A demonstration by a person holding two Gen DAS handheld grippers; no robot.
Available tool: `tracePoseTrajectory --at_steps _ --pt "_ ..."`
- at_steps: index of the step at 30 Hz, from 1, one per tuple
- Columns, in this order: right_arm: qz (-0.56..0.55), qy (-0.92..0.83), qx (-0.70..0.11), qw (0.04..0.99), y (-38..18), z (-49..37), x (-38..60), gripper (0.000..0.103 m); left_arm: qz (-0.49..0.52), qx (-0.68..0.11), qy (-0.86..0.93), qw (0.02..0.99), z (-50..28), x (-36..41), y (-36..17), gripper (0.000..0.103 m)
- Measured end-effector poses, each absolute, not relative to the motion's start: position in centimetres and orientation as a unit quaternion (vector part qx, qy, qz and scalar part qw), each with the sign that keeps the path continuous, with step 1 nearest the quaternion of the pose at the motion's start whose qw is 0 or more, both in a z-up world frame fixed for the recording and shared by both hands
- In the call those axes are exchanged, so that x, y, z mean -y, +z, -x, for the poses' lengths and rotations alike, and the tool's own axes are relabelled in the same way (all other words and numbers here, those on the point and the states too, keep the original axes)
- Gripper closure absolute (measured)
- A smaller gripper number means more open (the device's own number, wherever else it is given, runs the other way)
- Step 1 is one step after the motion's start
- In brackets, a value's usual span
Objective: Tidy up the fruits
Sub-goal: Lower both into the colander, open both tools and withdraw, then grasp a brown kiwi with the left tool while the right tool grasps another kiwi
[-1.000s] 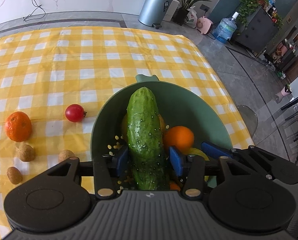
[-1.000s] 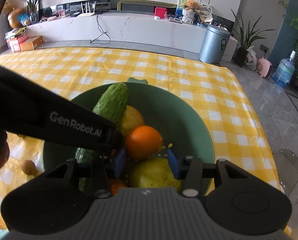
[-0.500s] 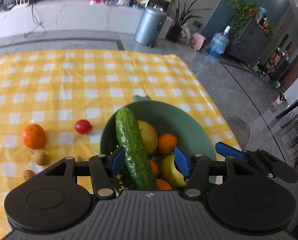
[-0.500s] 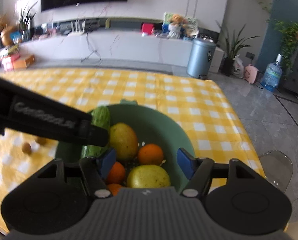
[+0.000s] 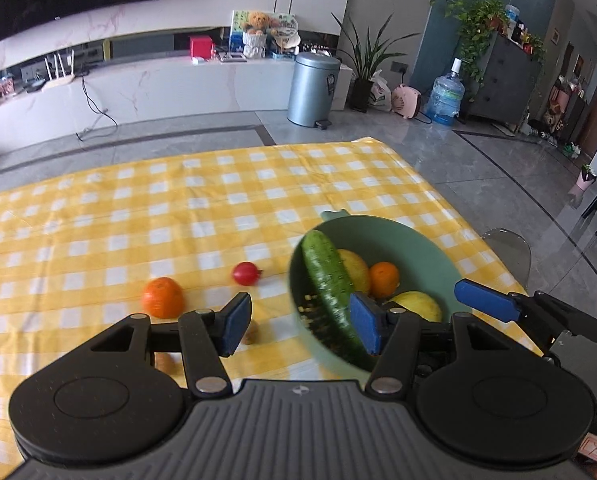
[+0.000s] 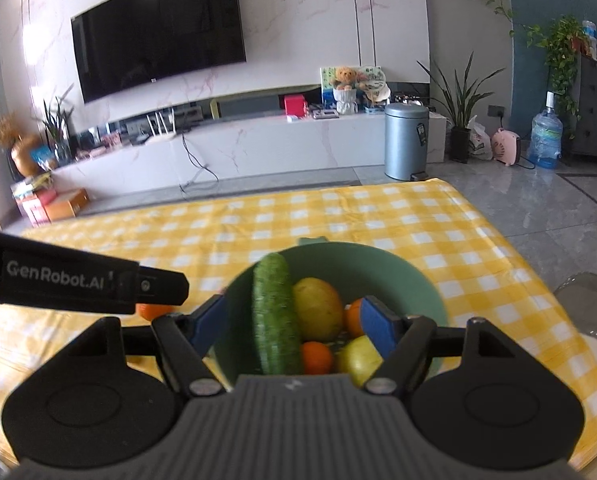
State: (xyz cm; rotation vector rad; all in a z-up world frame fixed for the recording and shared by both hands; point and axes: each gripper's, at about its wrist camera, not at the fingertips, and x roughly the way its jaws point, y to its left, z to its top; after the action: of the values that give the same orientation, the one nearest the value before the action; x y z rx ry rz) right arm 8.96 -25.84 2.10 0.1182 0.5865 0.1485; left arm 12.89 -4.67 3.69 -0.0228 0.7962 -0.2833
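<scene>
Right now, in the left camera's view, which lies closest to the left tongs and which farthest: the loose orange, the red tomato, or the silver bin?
1. Loose orange, on the cloth, left of the left tongs.
2. Red tomato, slightly farther back.
3. Silver bin, on the floor beyond the table.

text: "GenRobot.AI" | white lettering | on: black body of left hand-held gripper [image 6: 78,284] | view: right wrist

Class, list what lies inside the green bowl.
Inside the green bowl: a long green cucumber, yellow lemon, two oranges, a yellow-green fruit. Anything beneath them is hidden.
</scene>
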Motion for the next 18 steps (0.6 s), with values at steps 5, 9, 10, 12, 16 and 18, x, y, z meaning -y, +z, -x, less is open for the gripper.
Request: tracePoseTrajectory --at_steps 5,9,10,12,16,18 --pt "-0.068 0.084 -0.284 0.953 1.7 -8.0 24.2 0.032 -0.013 -0.375 -0.125 0.918 -11.7 2.9 3.7 0.037" --pt "-0.070 0.092 -0.285 0.951 1.3 -7.1 22.8 0.032 -0.013 -0.379 -0.121 0.917 -11.5 1.1 3.2 0.037" --pt "-0.070 0.094 -0.287 0.951 1.2 -7.0 22.4 0.032 -0.014 -0.383 -0.117 0.916 -11.5 0.6 3.0 0.037" --pt "-0.064 0.102 -0.289 0.950 0.9 -6.7 21.6 0.032 -0.018 -0.393 -0.112 0.913 -11.5 -0.1 2.5 0.037" --pt "-0.047 0.118 -0.297 0.946 0.3 -6.6 20.0 0.032 -0.028 -0.403 -0.102 0.909 -11.5 -1.1 1.5 0.037" --pt "-0.040 0.122 -0.306 0.943 -0.1 -6.6 19.4 0.032 -0.028 -0.407 -0.100 0.908 -11.5 -1.5 1.1 0.037"
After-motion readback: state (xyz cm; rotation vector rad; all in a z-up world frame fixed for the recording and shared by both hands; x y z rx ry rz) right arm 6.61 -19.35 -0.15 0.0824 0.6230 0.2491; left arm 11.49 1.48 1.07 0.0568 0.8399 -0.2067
